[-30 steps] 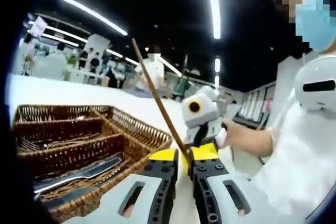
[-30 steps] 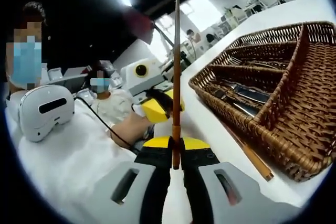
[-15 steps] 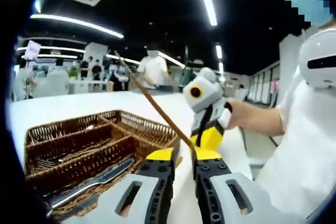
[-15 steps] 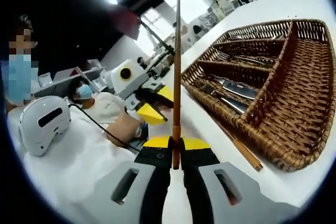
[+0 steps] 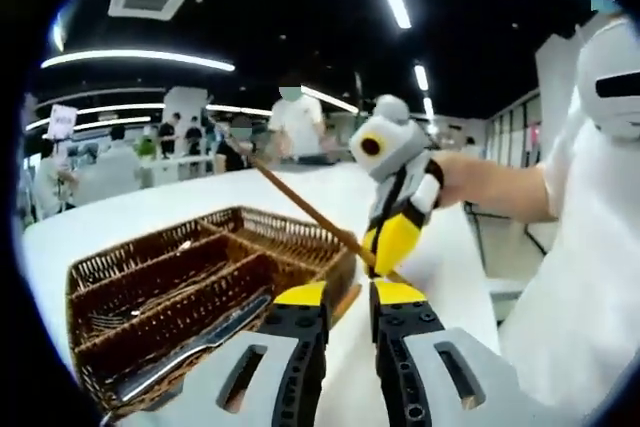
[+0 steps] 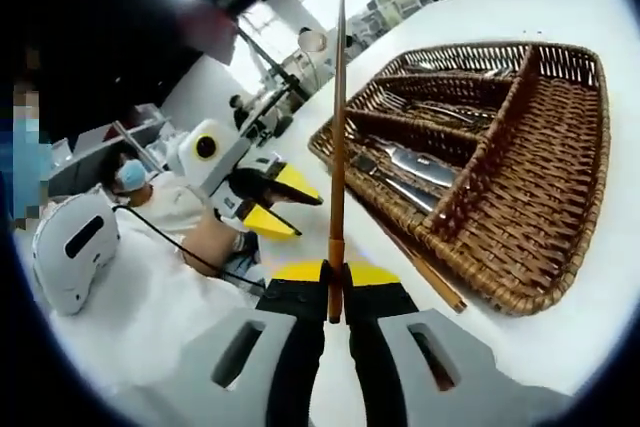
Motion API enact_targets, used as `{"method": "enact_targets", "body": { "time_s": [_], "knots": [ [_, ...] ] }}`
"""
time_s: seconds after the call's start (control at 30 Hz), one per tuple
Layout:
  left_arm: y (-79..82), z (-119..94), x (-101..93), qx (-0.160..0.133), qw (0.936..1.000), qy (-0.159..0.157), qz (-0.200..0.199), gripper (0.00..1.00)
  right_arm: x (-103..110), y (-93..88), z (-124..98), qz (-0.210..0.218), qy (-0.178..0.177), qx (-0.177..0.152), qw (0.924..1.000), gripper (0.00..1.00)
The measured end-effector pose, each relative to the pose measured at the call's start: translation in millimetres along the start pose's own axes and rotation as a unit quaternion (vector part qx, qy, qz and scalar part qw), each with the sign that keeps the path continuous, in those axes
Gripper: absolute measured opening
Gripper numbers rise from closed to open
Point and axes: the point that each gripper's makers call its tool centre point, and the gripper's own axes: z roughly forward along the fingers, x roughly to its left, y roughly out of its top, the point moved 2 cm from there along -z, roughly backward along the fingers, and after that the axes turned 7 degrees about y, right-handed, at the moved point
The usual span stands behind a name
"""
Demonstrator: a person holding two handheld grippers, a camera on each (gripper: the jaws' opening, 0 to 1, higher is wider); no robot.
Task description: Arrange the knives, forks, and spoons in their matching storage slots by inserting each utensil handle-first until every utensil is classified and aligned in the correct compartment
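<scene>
the wicker tray (image 6: 560,197) on the white table (image 6: 600,327) looms nearer than a second ago. the right gripper (image 6: 337,277) pinches a wooden chopstick (image 6: 339,107) upright, carried closer to its slot. the left gripper (image 5: 347,297) has spread, empty.
</scene>
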Motion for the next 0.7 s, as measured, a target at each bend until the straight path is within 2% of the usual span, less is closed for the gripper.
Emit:
{"method": "enact_targets", "body": {
  "time_s": [0.2,0.27,0.37,0.57,0.6,0.63,0.7],
  "knots": [
    [0.8,-3.1,1.3,0.003,0.9999,0.004,0.009,0.14,-8.1,5.1,-8.3,0.025,-0.037,0.003,0.999,0.05],
    [1.0,-4.5,1.8,0.003,0.9999,0.006,0.012,0.14,-5.9,8.2,-11.4,0.022,-0.035,0.005,0.9991,0.05],
    [1.1,-5.7,2.1,0.003,0.9999,0.007,0.012,0.14,-8.3,6.4,-14.0,0.031,-0.05,0.02,0.9981,0.05],
    [1.4,-8.2,2.4,0.004,0.9998,0.009,0.016,0.14,-9.2,10.9,-19.8,0.051,-0.062,0.02,0.9966,0.05],
    [1.6,-8.8,2.5,0.005,0.9998,0.009,0.017,0.14,-7.0,14.7,-20.6,0.072,-0.054,0.008,0.9959,0.06],
    [1.8,-9.5,2.6,0.004,0.9998,0.009,0.017,0.14,-9.2,16.2,-23.3,0.084,-0.062,0.007,0.9945,0.06],
    [1.8,-10.4,3.1,0.004,0.9998,0.01,0.017,0.14,-10.6,18.8,-26.2,0.079,-0.068,0.01,0.9945,0.06]
  ]
}}
